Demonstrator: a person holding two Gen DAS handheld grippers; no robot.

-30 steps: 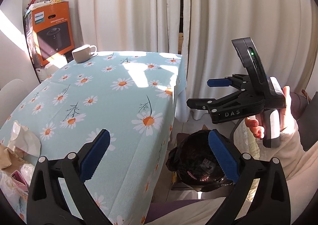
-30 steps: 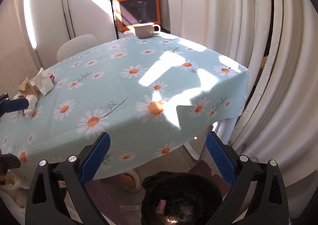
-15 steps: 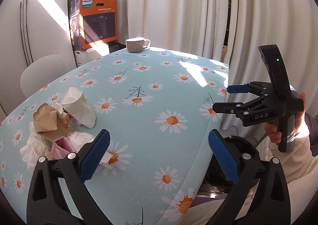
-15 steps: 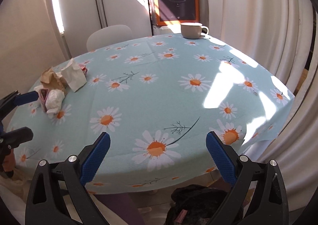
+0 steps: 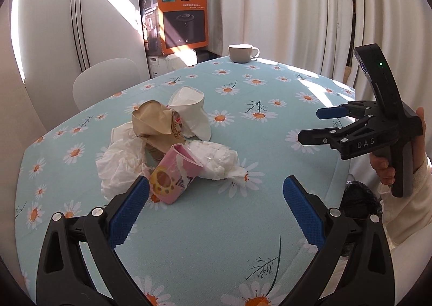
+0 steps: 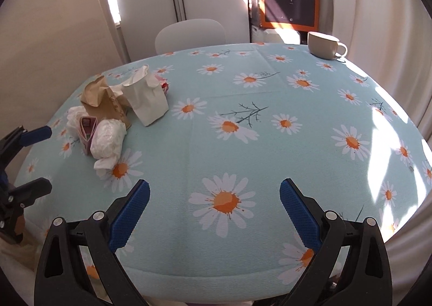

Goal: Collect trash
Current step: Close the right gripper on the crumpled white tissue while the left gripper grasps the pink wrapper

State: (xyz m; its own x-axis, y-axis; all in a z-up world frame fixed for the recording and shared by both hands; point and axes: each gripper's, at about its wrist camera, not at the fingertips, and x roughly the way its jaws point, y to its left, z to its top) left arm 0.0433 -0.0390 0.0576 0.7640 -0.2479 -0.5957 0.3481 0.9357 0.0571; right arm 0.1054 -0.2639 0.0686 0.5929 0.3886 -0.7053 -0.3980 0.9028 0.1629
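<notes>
Daisy-print tablecloth [image 5: 270, 149]: one trash pile [image 5: 167, 144] is seen just beyond the empty, spread jaws of left gripper [image 5: 216, 206]; right gripper [image 6: 213, 206] likewise spread, well apart from it.

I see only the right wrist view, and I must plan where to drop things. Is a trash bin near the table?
Observer: Yes. The left wrist view shows a black trash bag past the table's edge, below the right gripper.
Operator: Which item is nearest the left gripper?
Observer: The pink carton, lying on its side just ahead of the left gripper, close to its left finger.
Operator: Which side of the carton faces it?
Observer: A printed side with an orange round picture.
</notes>
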